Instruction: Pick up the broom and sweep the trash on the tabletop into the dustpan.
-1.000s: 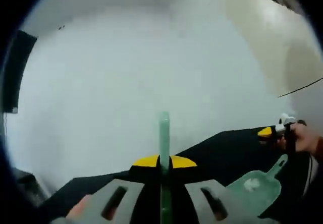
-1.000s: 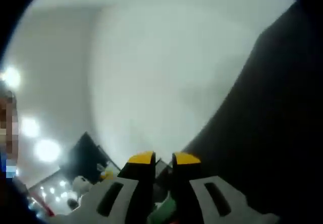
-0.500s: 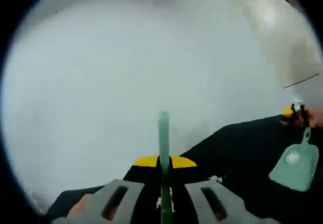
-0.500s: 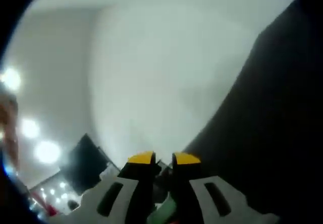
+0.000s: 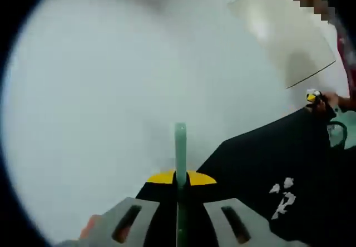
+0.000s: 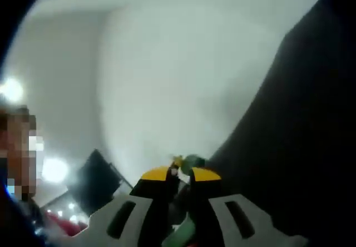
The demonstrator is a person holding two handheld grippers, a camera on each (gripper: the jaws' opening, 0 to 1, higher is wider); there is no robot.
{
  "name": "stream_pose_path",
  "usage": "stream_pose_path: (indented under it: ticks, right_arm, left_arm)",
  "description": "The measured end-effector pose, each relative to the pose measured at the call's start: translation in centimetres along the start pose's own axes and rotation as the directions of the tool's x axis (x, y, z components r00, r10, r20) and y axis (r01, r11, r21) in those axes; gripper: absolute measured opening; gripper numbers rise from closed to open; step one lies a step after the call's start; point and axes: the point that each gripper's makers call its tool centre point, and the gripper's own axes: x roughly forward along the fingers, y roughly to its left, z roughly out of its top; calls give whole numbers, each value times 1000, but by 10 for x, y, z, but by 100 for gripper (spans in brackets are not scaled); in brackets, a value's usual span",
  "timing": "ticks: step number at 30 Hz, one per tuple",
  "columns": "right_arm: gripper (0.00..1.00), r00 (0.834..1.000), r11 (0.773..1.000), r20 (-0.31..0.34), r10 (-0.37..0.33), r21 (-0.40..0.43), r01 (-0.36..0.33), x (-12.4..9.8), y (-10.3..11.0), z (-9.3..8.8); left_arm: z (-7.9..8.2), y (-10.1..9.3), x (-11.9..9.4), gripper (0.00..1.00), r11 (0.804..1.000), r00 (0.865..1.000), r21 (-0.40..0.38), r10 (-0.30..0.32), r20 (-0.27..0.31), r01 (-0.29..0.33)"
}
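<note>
Green broom clamped (left tool).

Dustpan now at far right edge of left gripper view, mostly cut off, earlier lower and fully seen. White trash newly visible on black desk. Right claw higher. Green object newly above claw tips in right gripper view.

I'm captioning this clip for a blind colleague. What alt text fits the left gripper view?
The left gripper is shut on a pale green broom handle that rises straight ahead, above a black tabletop strewn with white trash scraps. At far right, the right gripper holds a green dustpan.
</note>
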Motion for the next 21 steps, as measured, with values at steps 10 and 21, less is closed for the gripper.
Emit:
stream_pose_path:
  ticks: [10,21]
  right_arm:
    - [16,1000,1000,8,-4,11,4,-3,1,1]
    - [16,1000,1000,17,17,26,-18,0,5,2]
  left_arm:
    - [-6,-79,-21,7,925,919,-114,-375,-122,362]
    - [38,-168,-112,8,880,862,-130,-474,-179,457]
